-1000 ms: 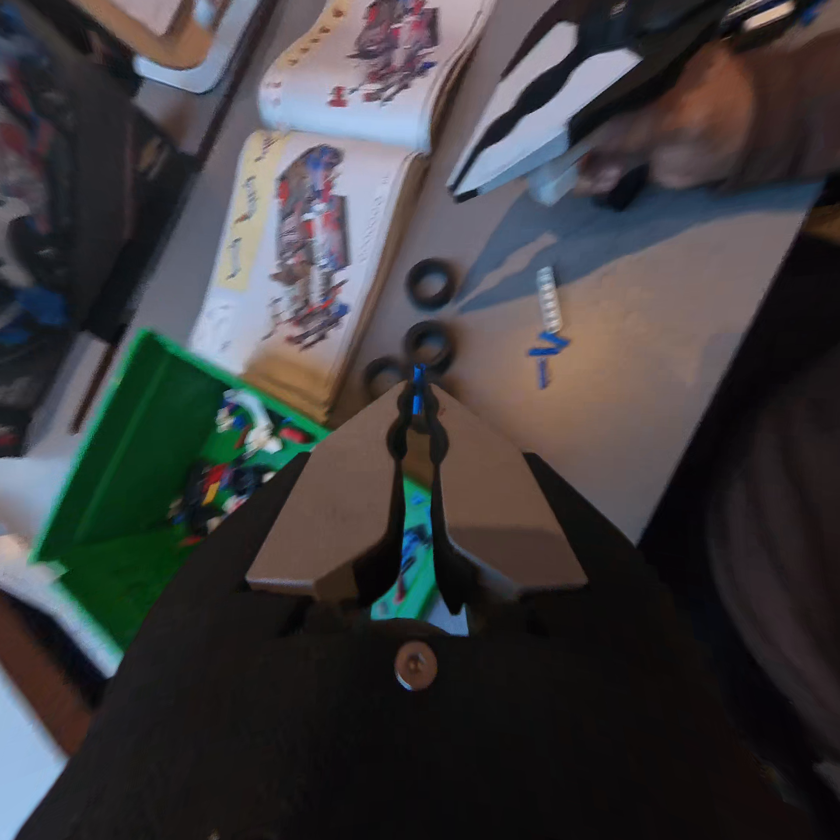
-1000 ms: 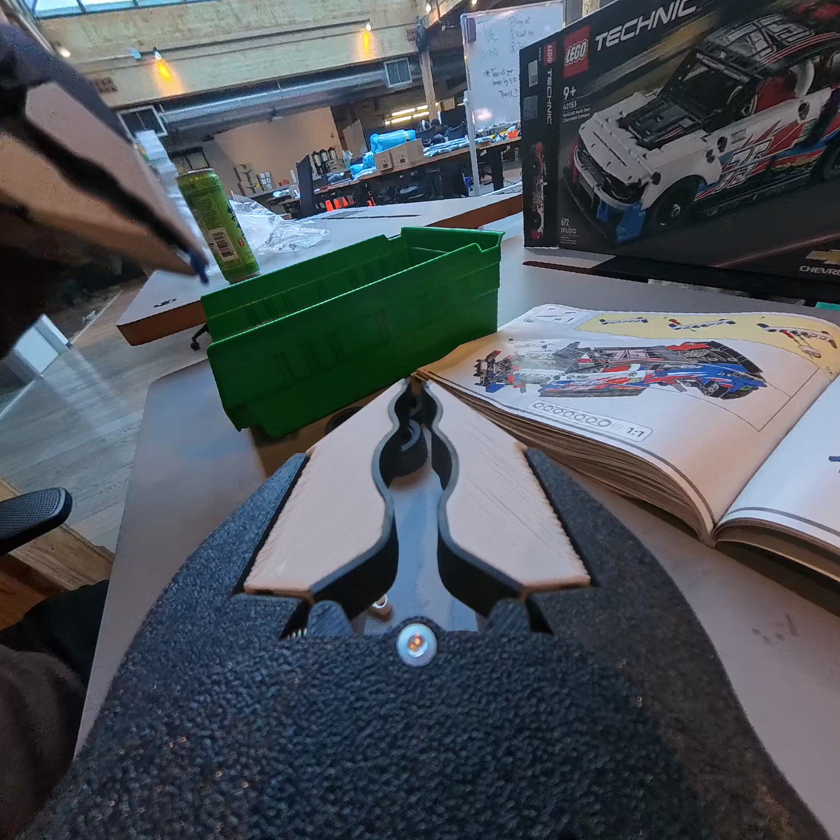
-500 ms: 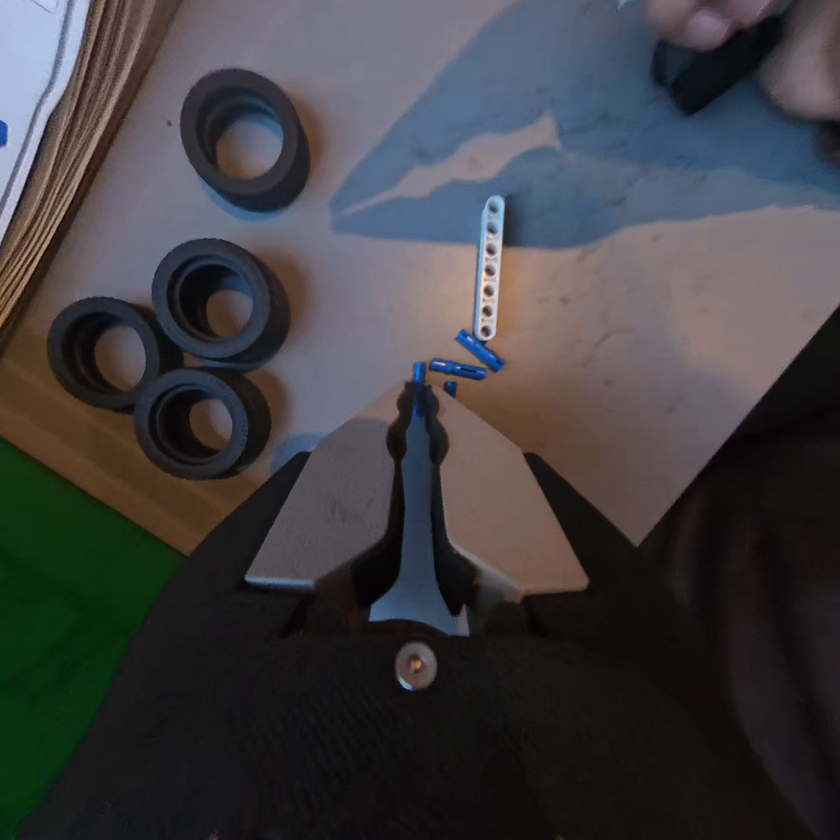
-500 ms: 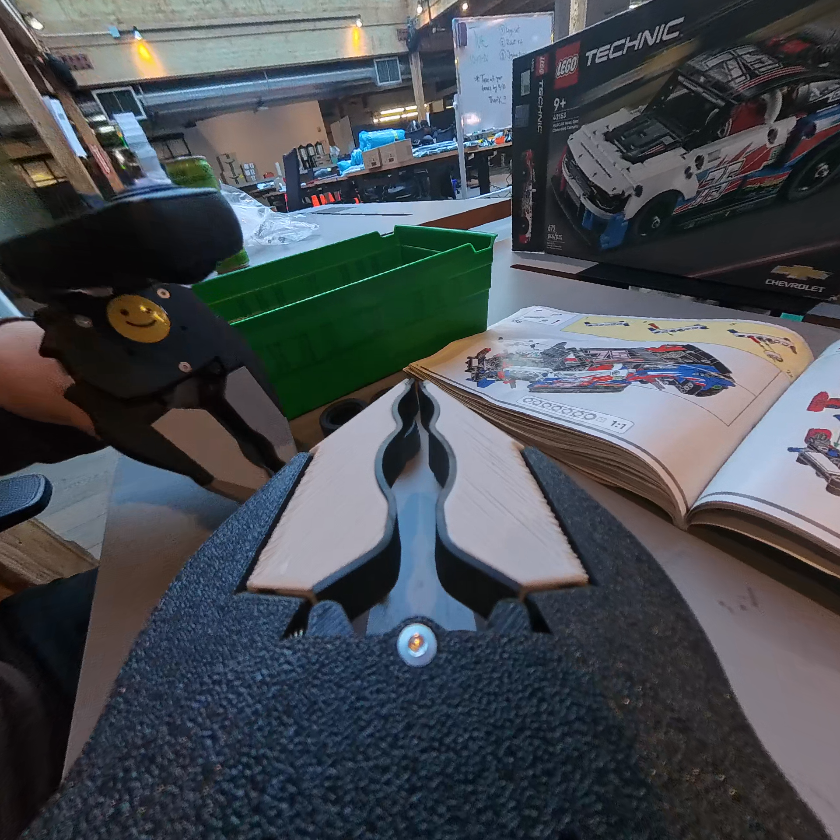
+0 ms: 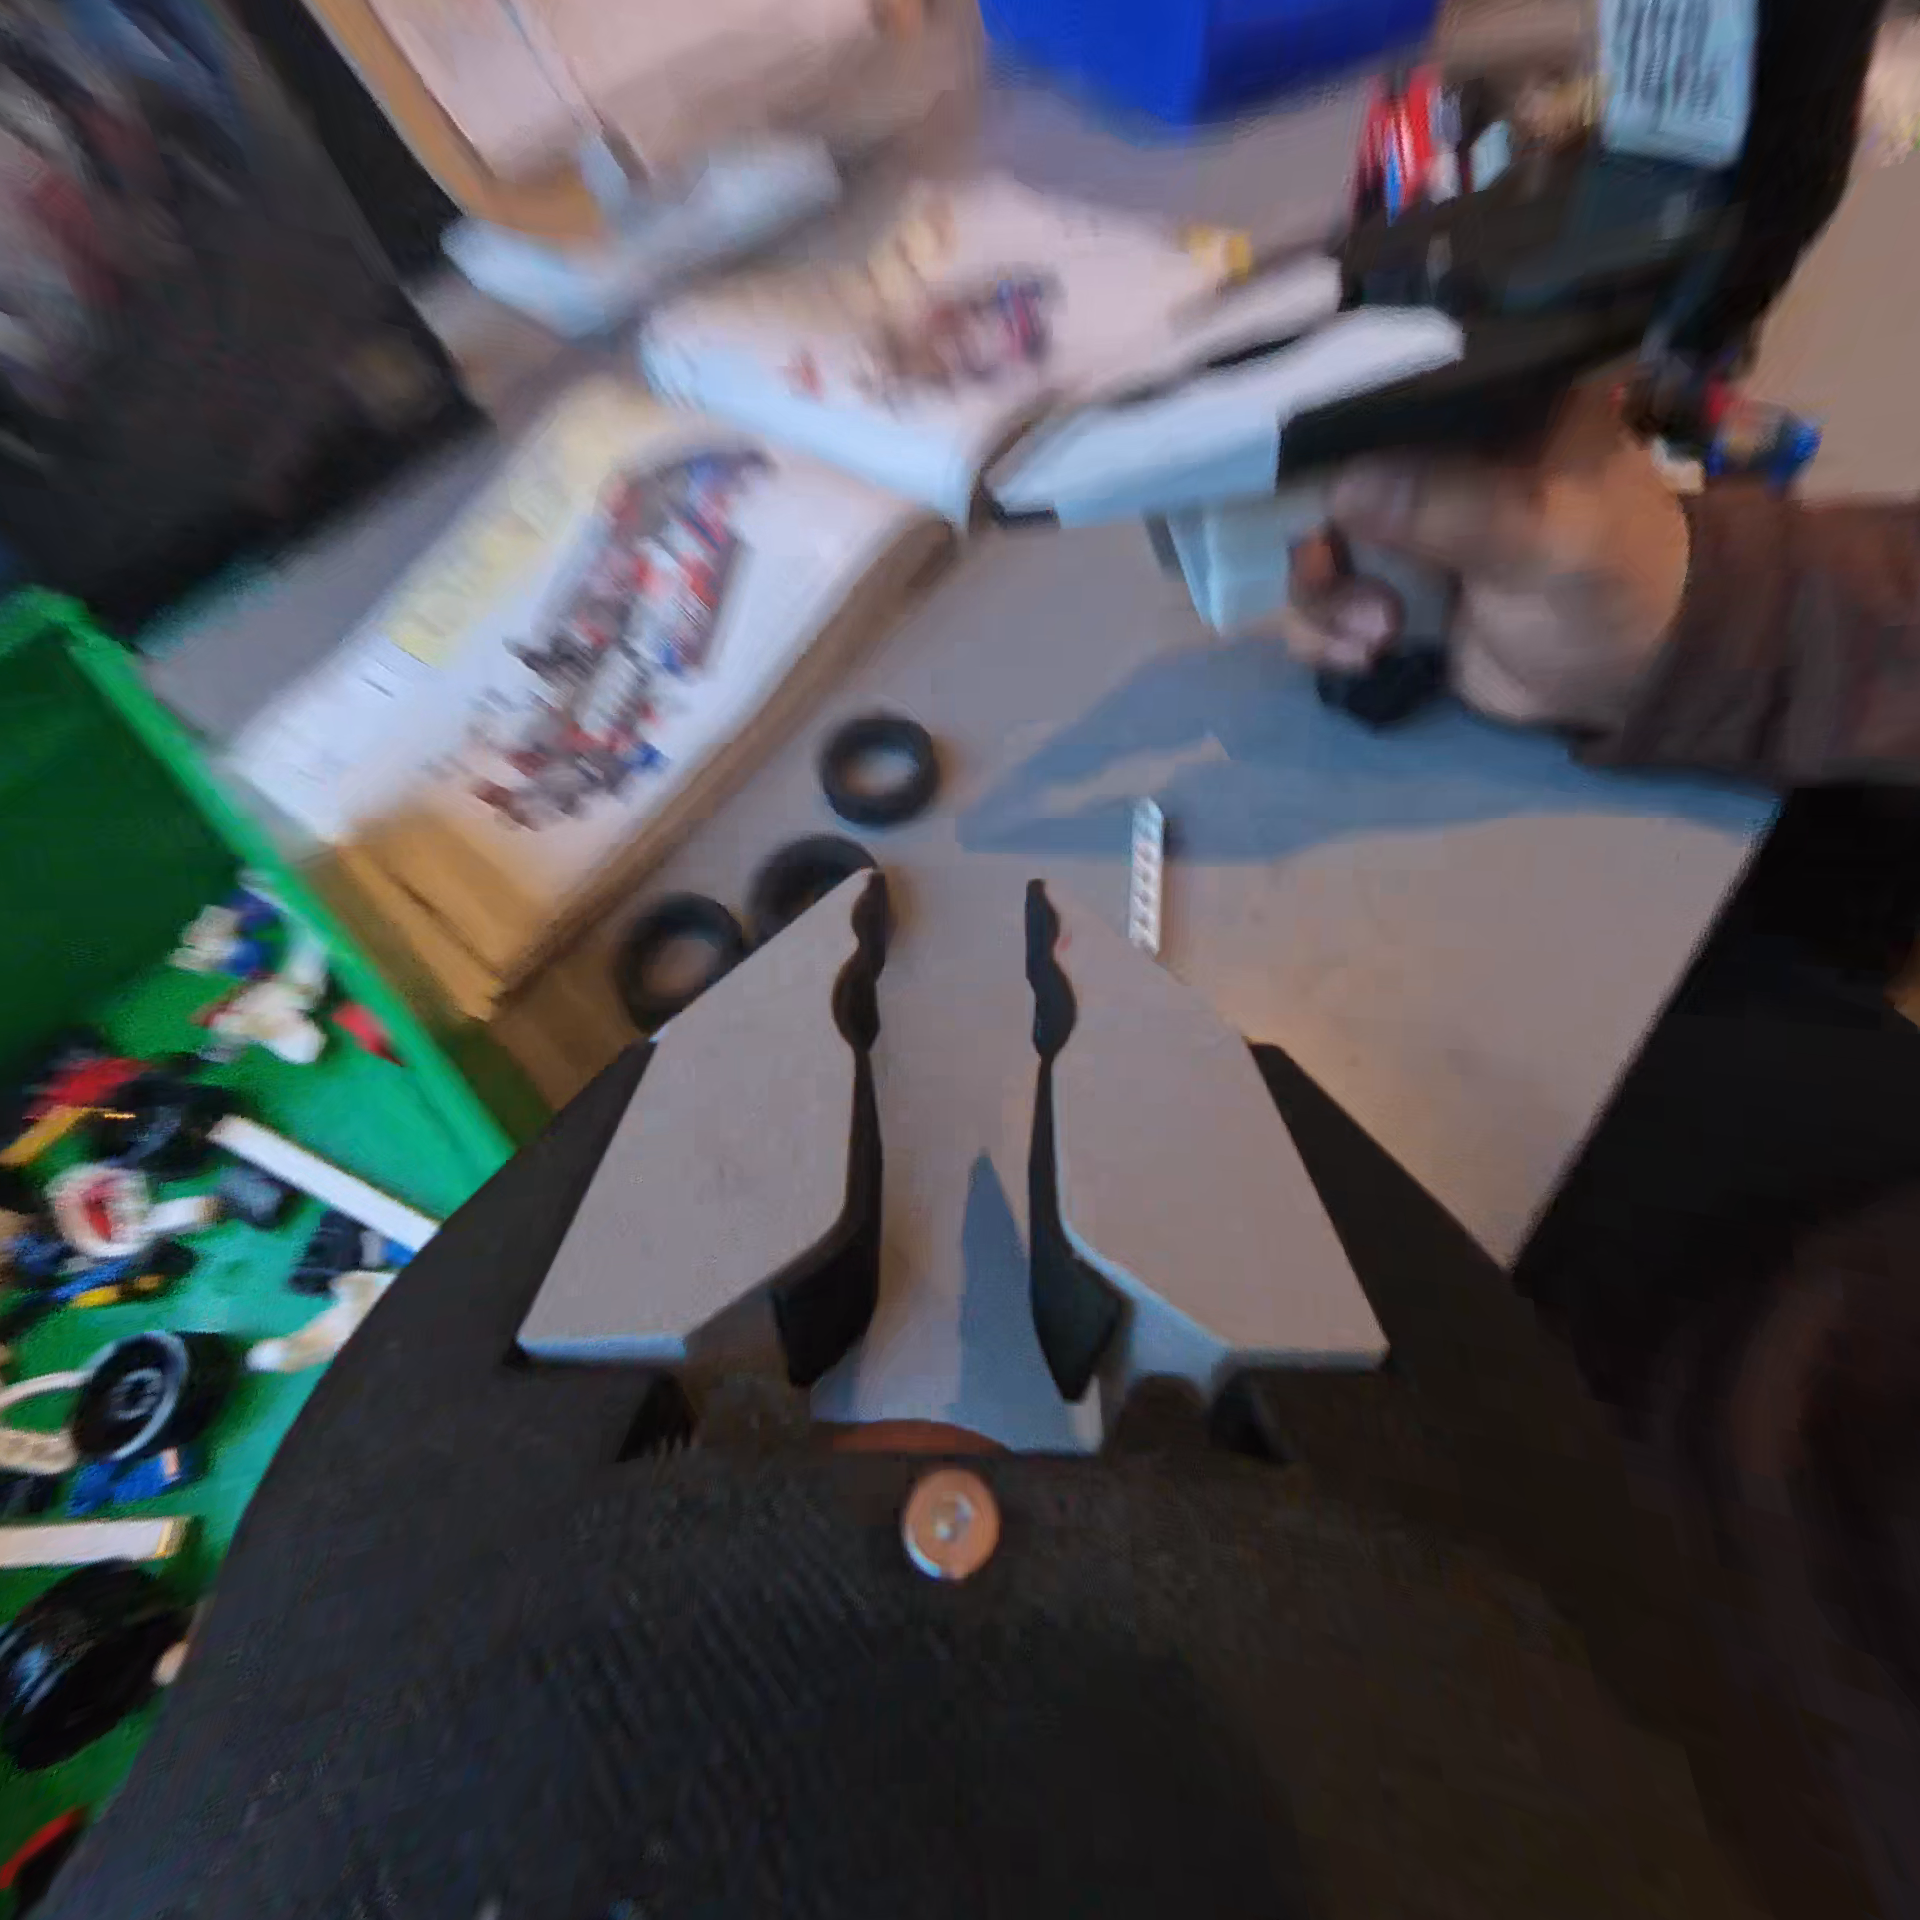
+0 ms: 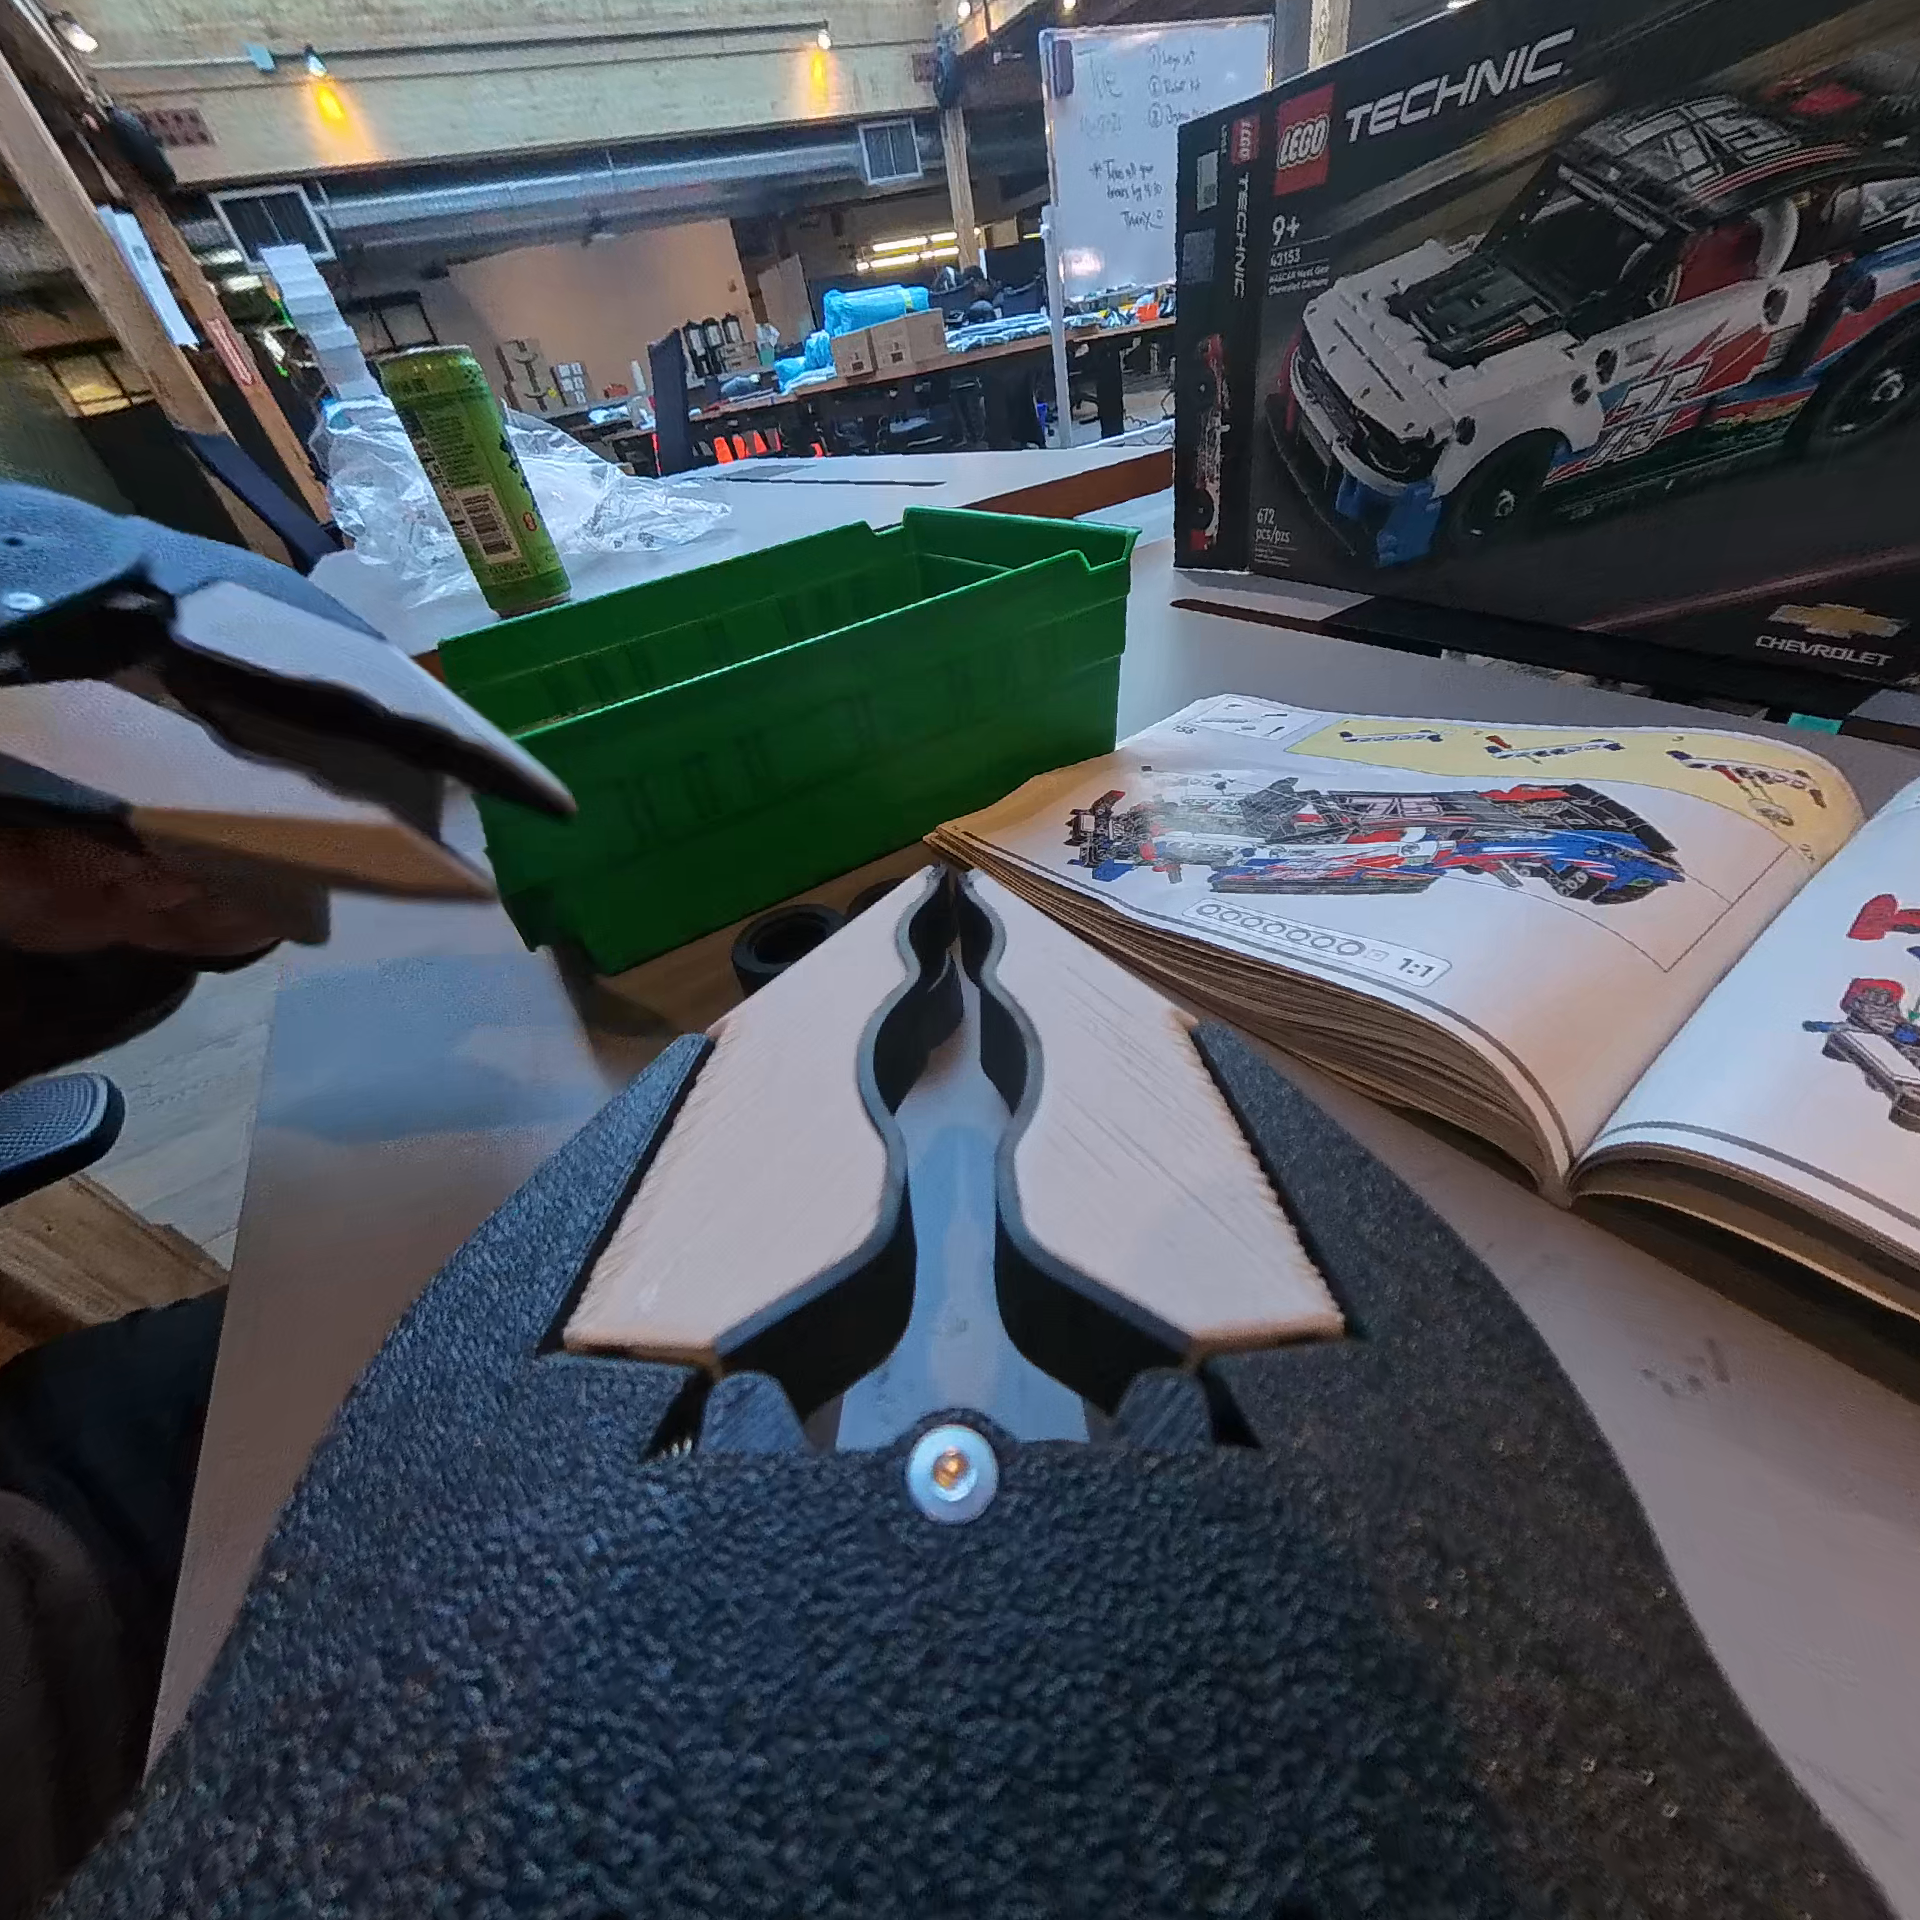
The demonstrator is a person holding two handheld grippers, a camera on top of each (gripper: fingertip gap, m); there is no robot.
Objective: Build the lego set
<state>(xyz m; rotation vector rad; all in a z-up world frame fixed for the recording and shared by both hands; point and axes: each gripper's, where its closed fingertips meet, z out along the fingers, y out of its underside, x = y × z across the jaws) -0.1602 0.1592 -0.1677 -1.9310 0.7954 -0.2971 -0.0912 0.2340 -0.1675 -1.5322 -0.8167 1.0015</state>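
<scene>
My left gripper [image 5: 956,894] is open and empty, raised above the grey table [image 5: 1403,987]. A white holed beam [image 5: 1146,873] lies just right of its tips. Three black tyres [image 5: 878,769] lie left and ahead of them. The view is blurred and I see no blue pins. My right gripper [image 6: 951,883] is shut with nothing seen in it, low over the table and pointing at the green bin [image 6: 810,727]. It also shows in the left wrist view [image 5: 1039,488], held by a hand. The left gripper [image 6: 525,847] shows open at the left of the right wrist view.
The green bin [image 5: 83,831] at the left holds several loose pieces. An open instruction book [image 6: 1403,883] lies right of the bin, with the set's box [image 6: 1558,312] standing behind. A green can [image 6: 473,478] and crumpled plastic sit on the far table. The table edge runs close on the right [image 5: 1538,1226]. There is about 11 cm between the tips of the two grippers.
My left gripper held a blue pin, dipped to the table by the beam, then opened and rose; the pin is out of it. The right gripper stayed shut and barely moved.
</scene>
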